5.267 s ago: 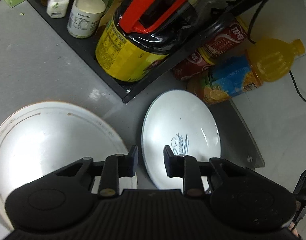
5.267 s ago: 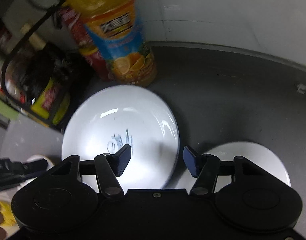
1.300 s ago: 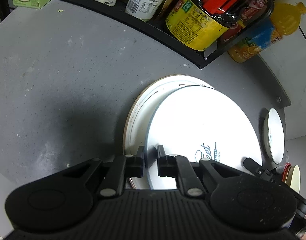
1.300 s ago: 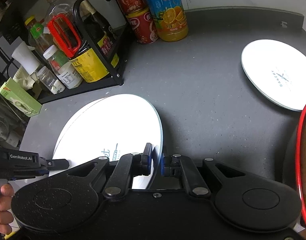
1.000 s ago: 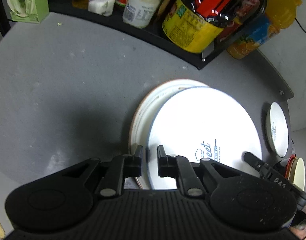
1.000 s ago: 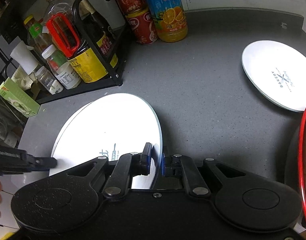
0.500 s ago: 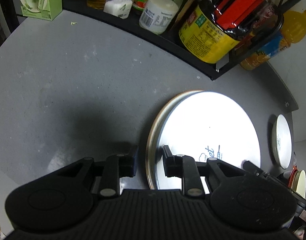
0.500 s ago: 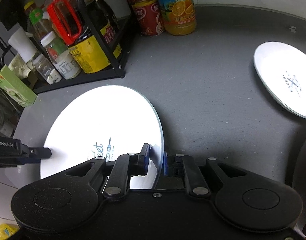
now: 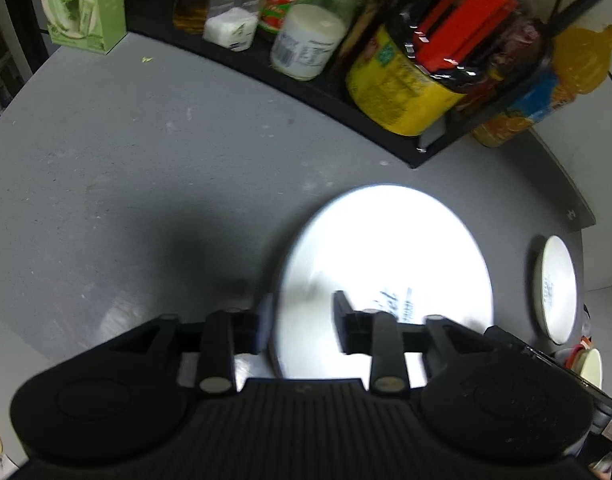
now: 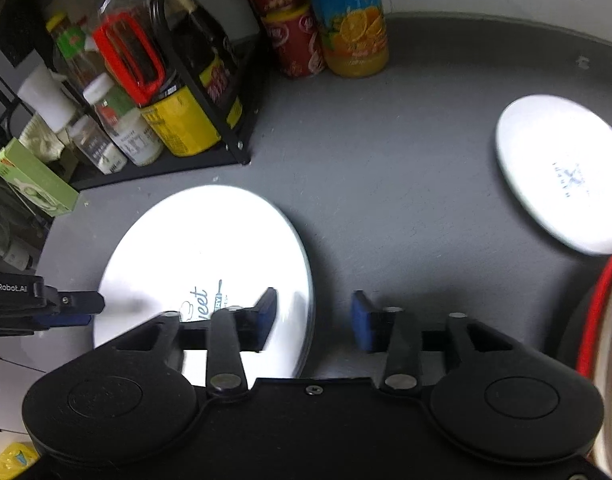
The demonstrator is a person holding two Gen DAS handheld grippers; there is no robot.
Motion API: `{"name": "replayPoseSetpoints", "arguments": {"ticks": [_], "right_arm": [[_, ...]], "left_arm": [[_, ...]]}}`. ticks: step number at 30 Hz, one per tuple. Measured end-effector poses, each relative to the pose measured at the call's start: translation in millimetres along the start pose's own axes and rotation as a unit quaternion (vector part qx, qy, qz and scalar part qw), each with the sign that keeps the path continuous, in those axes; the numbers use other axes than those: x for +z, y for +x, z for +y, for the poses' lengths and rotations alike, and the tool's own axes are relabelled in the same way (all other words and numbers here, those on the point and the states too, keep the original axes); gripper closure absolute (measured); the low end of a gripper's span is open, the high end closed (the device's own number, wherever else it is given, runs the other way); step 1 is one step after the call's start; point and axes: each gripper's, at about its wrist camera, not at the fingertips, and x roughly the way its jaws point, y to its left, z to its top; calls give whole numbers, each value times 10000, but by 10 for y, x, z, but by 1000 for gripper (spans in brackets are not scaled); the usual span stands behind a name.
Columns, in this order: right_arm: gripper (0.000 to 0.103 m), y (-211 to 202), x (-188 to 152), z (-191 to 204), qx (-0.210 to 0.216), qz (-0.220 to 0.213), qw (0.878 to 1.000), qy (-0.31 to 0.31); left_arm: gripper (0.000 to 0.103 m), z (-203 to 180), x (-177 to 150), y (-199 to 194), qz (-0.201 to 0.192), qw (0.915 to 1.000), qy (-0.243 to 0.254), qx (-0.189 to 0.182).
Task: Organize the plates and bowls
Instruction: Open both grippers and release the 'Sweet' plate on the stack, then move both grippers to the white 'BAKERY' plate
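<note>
Dim kitchen counter seen through two fisheye lenses, with strong glare and some motion blur.

The large white plate [image 9: 386,264] is overexposed to a glowing blank in both views, its printed lettering smeared in the left wrist view. A dark shadow lies on the grey counter [image 9: 106,184] left of it. Bottles on the black rack [image 9: 346,104] look soft and blurred. Straight edges bow toward the frame borders. The small plate [image 10: 562,168] is streaked at its right rim.

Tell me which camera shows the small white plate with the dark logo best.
The right wrist view: the small white plate lies nearly whole, logo visible. The left wrist view shows it only as a squeezed sliver at the frame's right edge.
</note>
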Motion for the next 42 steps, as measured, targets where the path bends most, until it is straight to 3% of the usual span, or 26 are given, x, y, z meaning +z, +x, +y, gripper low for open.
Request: {"name": "replayPoseSetpoints", "arguments": {"ticks": [1,7,12,19,29,42], "right_arm": [[54,-73,17,-23,14,-50,10000,13],[38,-400,144,-188,70,-248,9997,58],[19,-631,200,-382,222,-370,9990,66],[11,-858,265,-728,140,-567,9981,211],[9,-1008,357,-1442,-183,-810,9931,830],[10,-960,441,-2180,-580,-789,9837,1510]], "left_arm": [[53,-77,-2,-21,47,10000,66,39],[37,-567,67,-99,-71,9985,551,-19],[29,-916,61,-239,-185,9965,771,-252],[26,-1416,43,-195,-195,9932,1102,-319],[26,-2064,-6,60,-218,9885,1447,-377],[26,-2776,-29,579,256,9842,1640,-621]]}}
